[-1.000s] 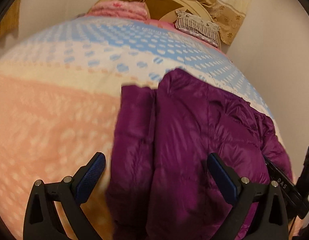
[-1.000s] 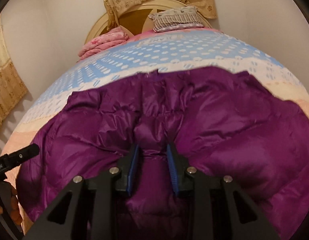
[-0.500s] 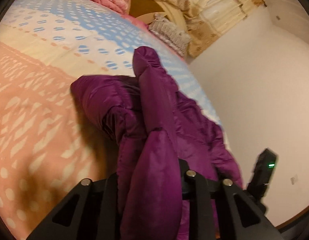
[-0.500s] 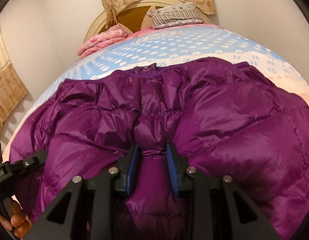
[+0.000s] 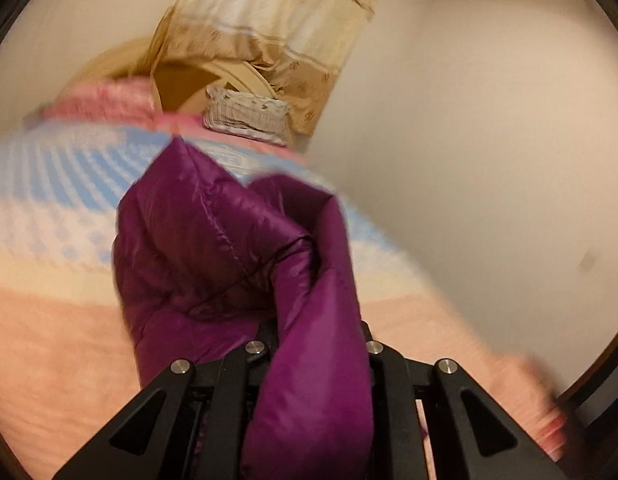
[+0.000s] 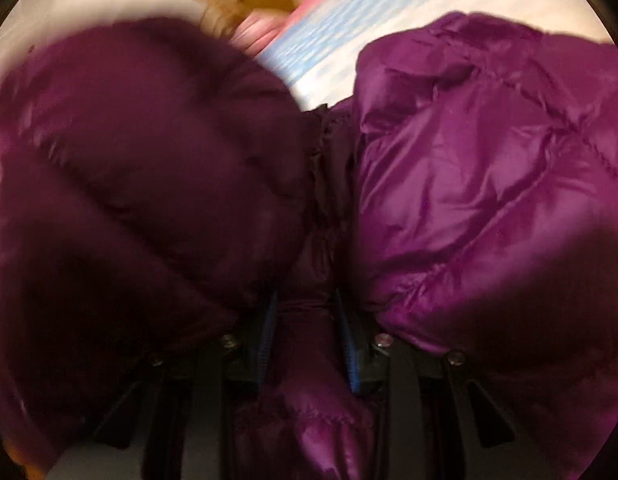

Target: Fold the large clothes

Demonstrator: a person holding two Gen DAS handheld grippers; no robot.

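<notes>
Left jaws: closed tight on a thick fold of the glossy purple quilted down jacket [image 5: 213, 256]; the fabric bulges up between the two black arms and hides the pads.
Left gripper [image 5: 315, 344]: black frame with silver screw heads, low in the left wrist view.
Jacket ahead of the left jaws: a puffy stitched panel rises forward and to the left of the grip, lifted off the bed.
Right jaws: nearly closed, clamping a narrow gathered strip of the same jacket between two blue ribbed pads [image 6: 351, 356].
Right gripper [image 6: 307, 344]: frame mostly buried under fabric.
Jacket beside the right jaws: two large padded lobes, one on each side of the grip, the left one darker and blurred.
Beyond the jaws: bedspread [image 5: 49, 320] in peach, cream and blue dotted bands; pink folded blanket [image 5: 105, 100]; grey fringed pillow [image 5: 245, 118]; beige patterned curtain [image 5: 269, 24]; white wall [image 5: 489, 140].
</notes>
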